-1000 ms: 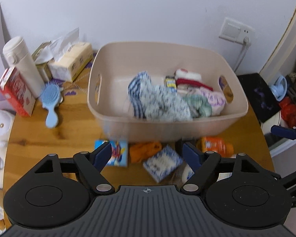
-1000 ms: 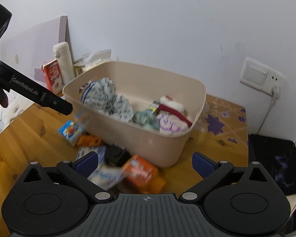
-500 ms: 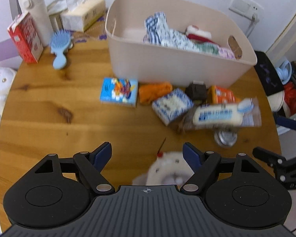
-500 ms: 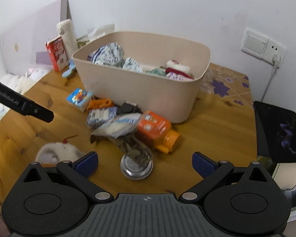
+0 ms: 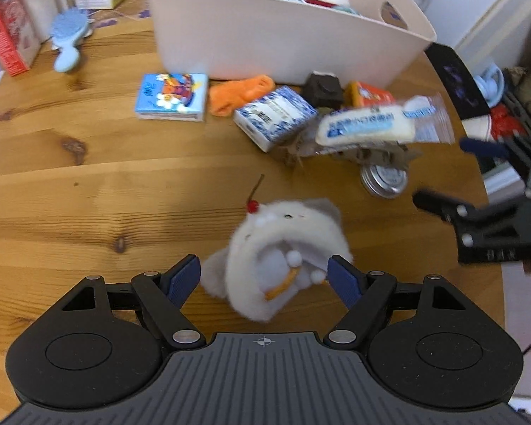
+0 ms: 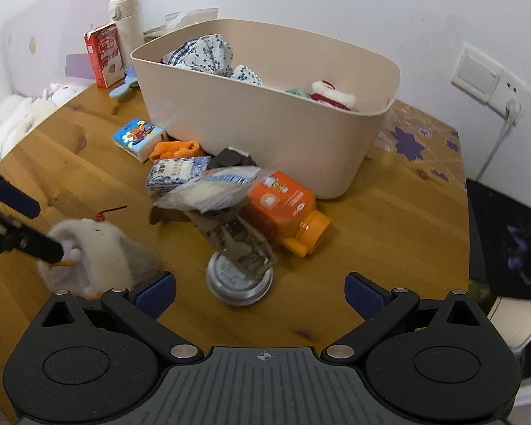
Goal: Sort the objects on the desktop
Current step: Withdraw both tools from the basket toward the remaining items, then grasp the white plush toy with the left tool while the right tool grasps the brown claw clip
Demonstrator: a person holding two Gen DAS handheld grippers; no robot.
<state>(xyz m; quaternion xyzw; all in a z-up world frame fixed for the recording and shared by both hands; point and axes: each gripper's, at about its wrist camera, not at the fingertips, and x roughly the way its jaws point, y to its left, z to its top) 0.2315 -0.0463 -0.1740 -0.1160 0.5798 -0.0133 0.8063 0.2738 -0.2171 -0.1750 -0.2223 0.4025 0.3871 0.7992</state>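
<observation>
A second ago my left gripper [image 5: 263,276] looked down into the beige bin [image 5: 279,35]; since then I have pulled it back and low over the wooden table [image 5: 88,184], and it now straddles the white plush toy [image 5: 283,248], its blue pads wide apart on either side of the fluff and closing on nothing yet. The frame is smeared with motion, so I cannot say whether the pads brush the fur or stand just clear of it. My right gripper [image 6: 260,292] has backed off as well and hangs empty, fingers spread, over the small round tin [image 6: 239,278] at the near end of the clutter. The bin already holds folded cloths, so some sorting looks done; what remains lies in front of it: the cartoon tissue pack [image 5: 171,96], the orange cloth [image 5: 240,94], the blue-patterned pack [image 5: 274,117], the clear-wrapped white packet [image 5: 368,127], and the orange bottle [image 6: 283,209] on its side. I judge the plush is my next pick, and being soft it should squash under the pads, so I will want a deep bite.
</observation>
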